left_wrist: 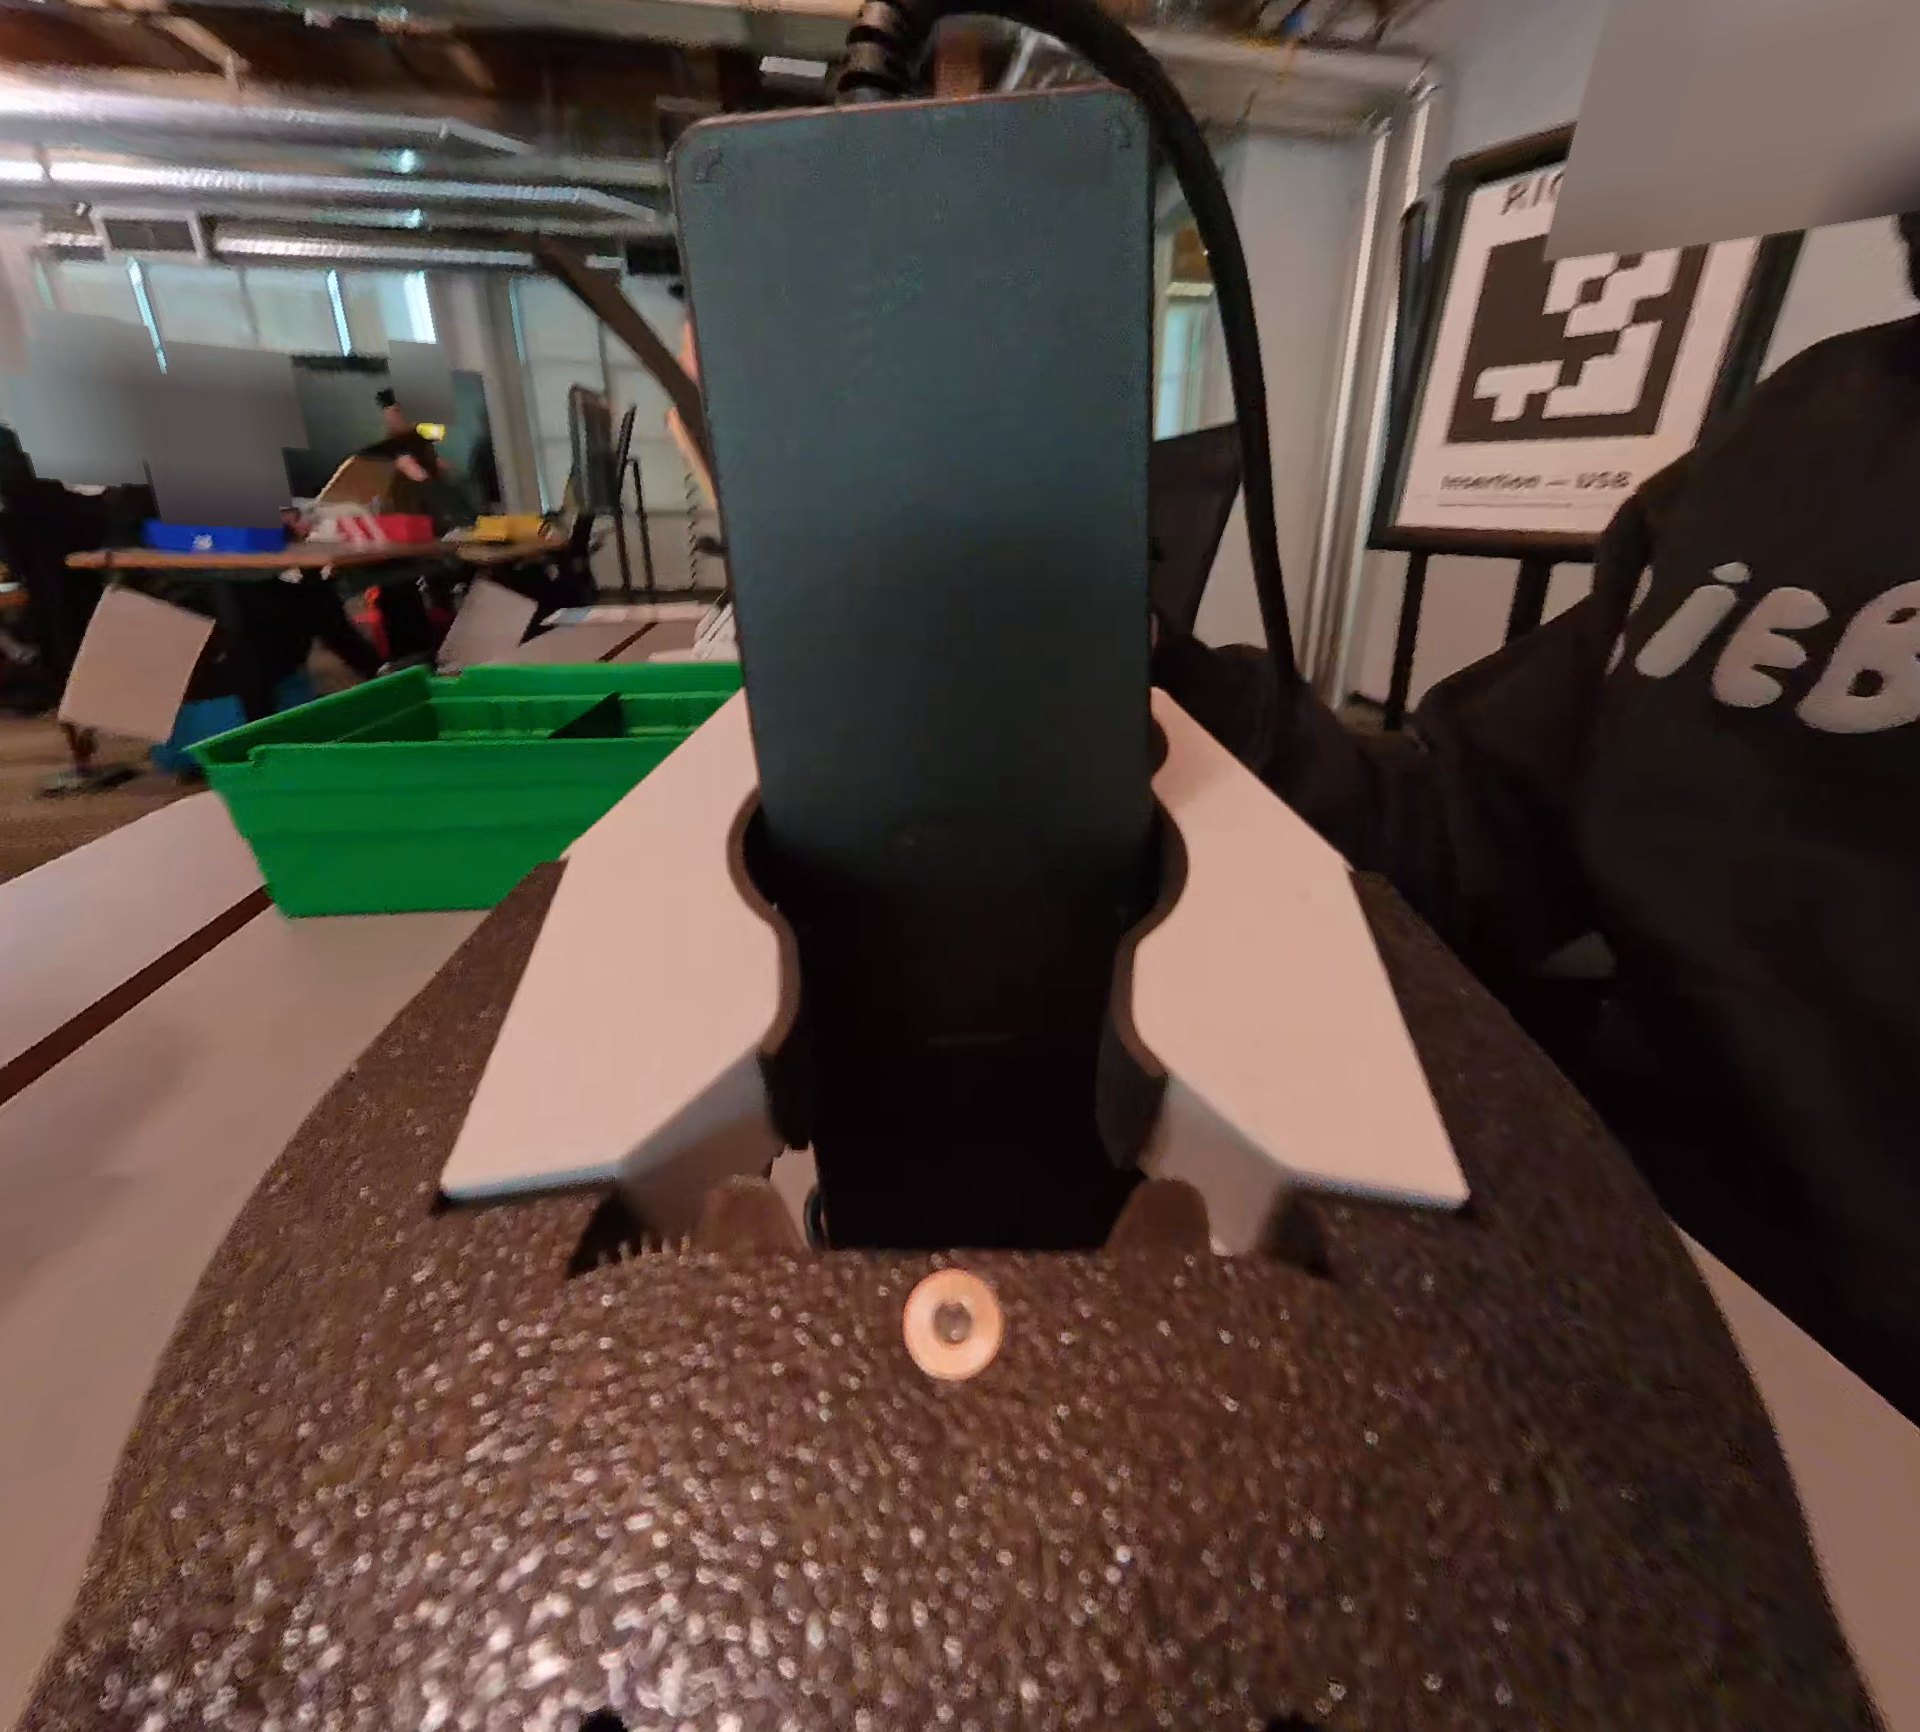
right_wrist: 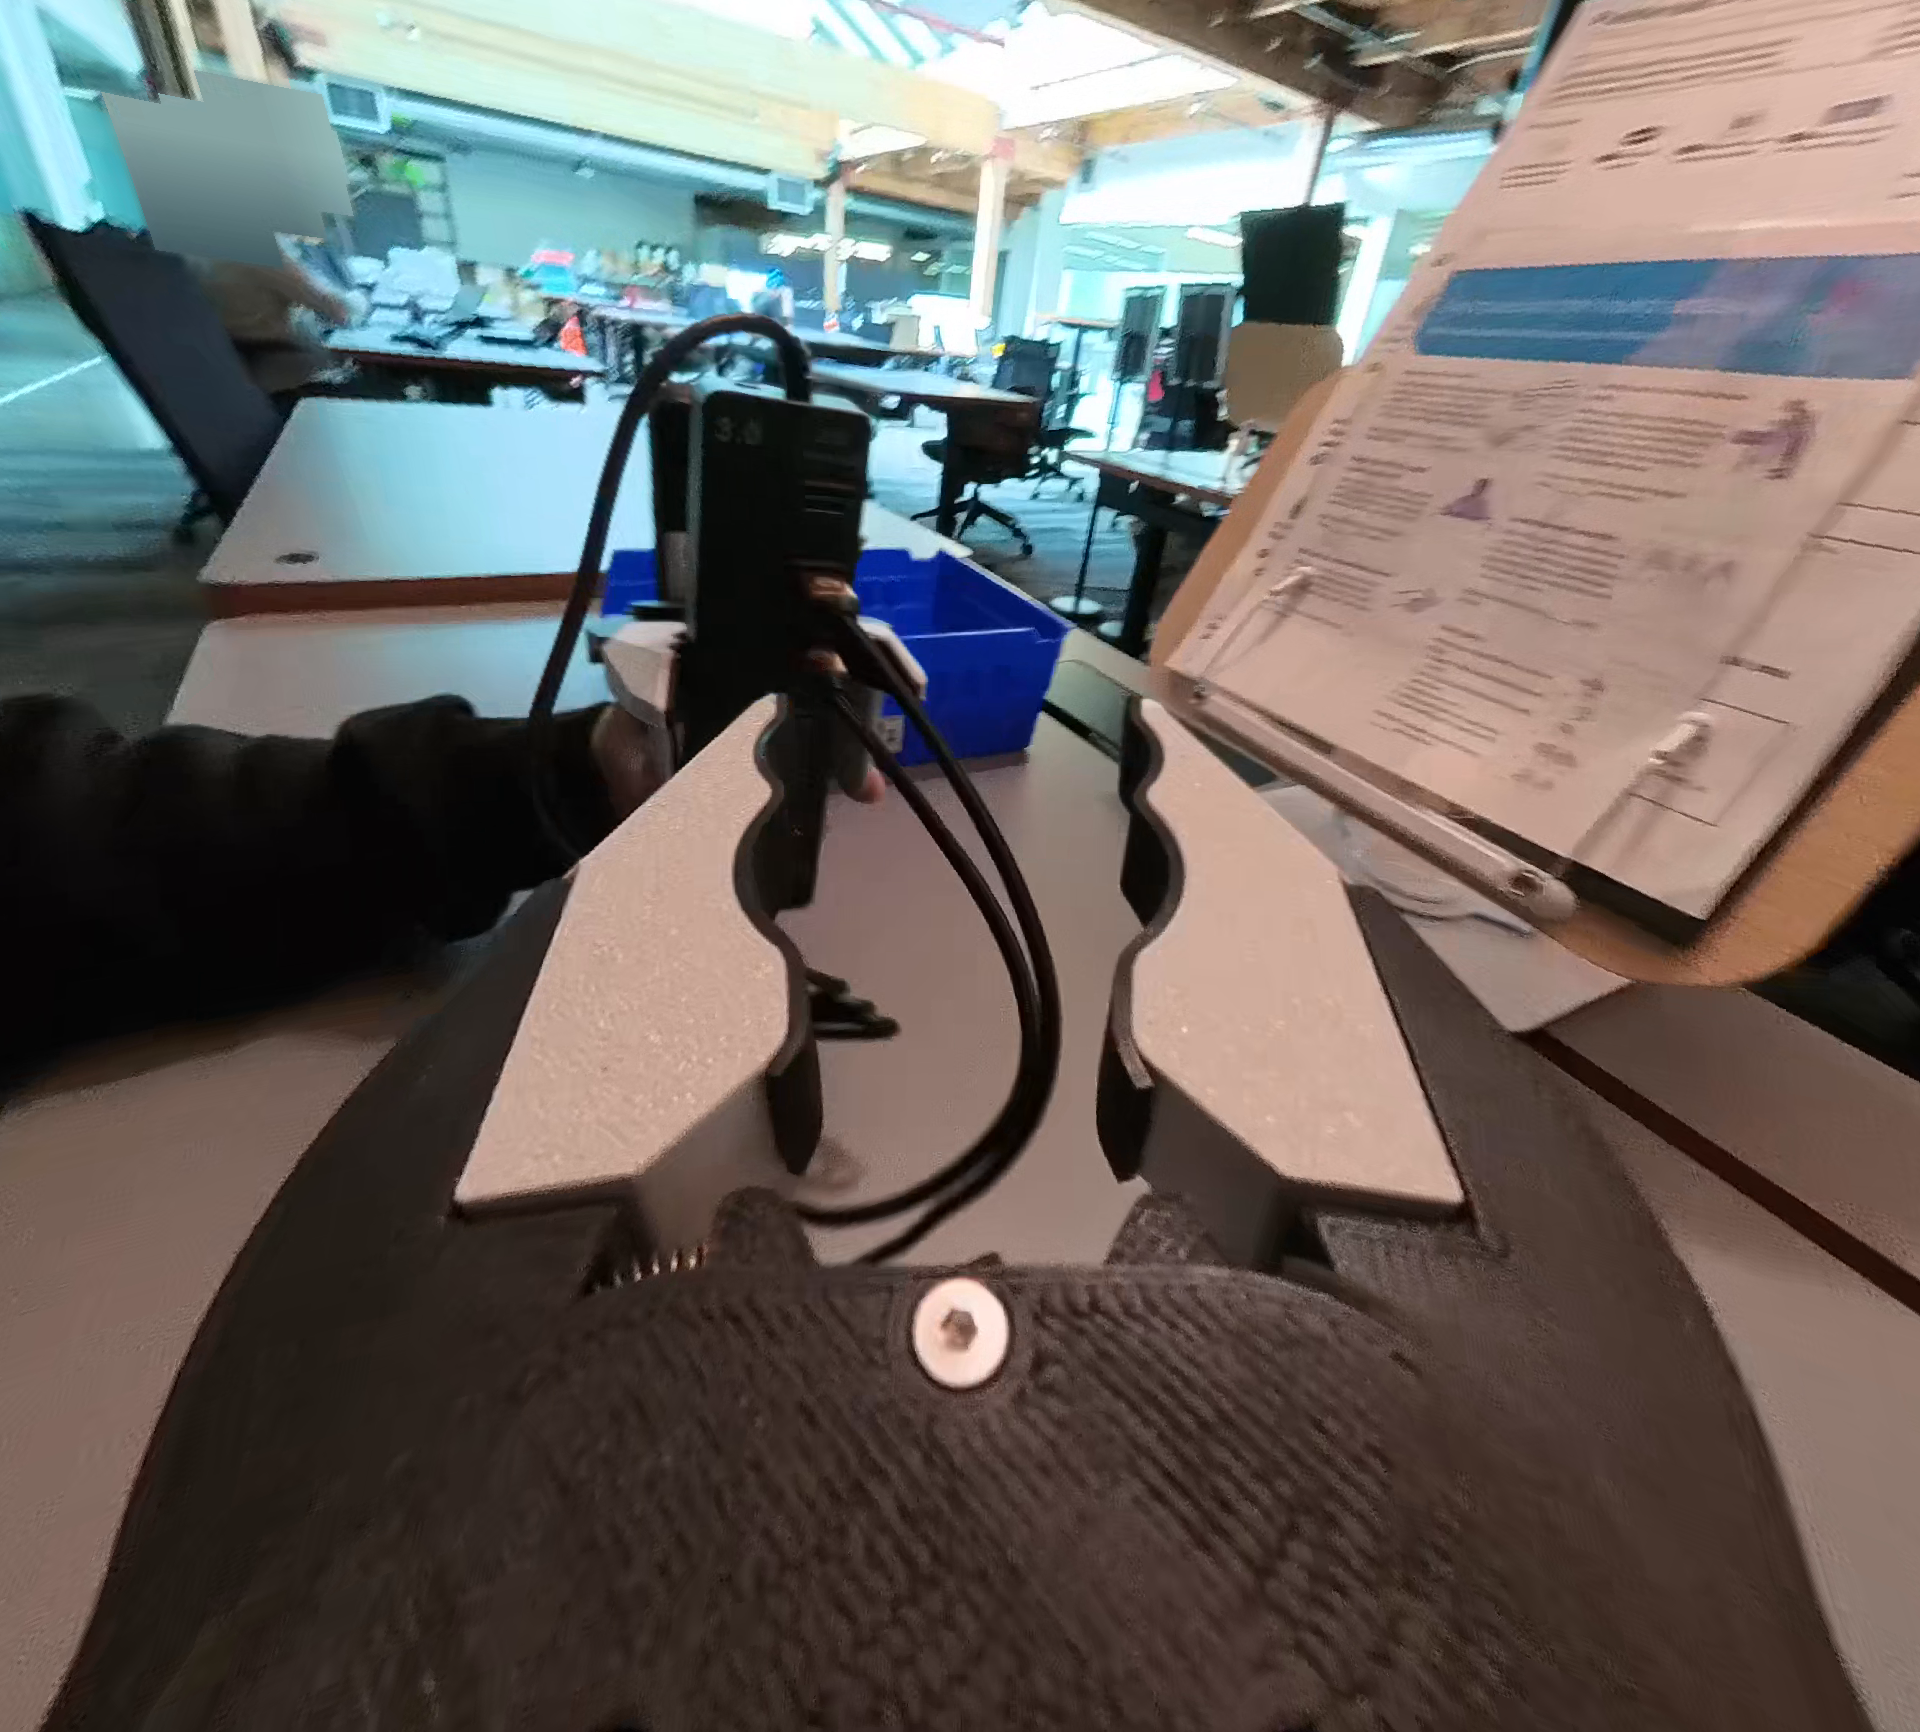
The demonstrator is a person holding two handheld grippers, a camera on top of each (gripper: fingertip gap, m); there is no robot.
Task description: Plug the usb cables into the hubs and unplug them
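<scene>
In the left wrist view my left gripper is shut on a black USB hub and holds it upright, flat face toward the camera. The hub's thick black cable leaves the top and curves down on the right. In the right wrist view the same hub stands ahead in the left gripper. Two thin black USB cables run from the hub's side and loop down between my right fingers. My right gripper is open, just in front of and below the hub, with nothing clamped.
A green bin sits on the white table to the left. A blue bin stands behind the hub. A tilted document stand is close on the right. A person in a black sweatshirt sits beside the table.
</scene>
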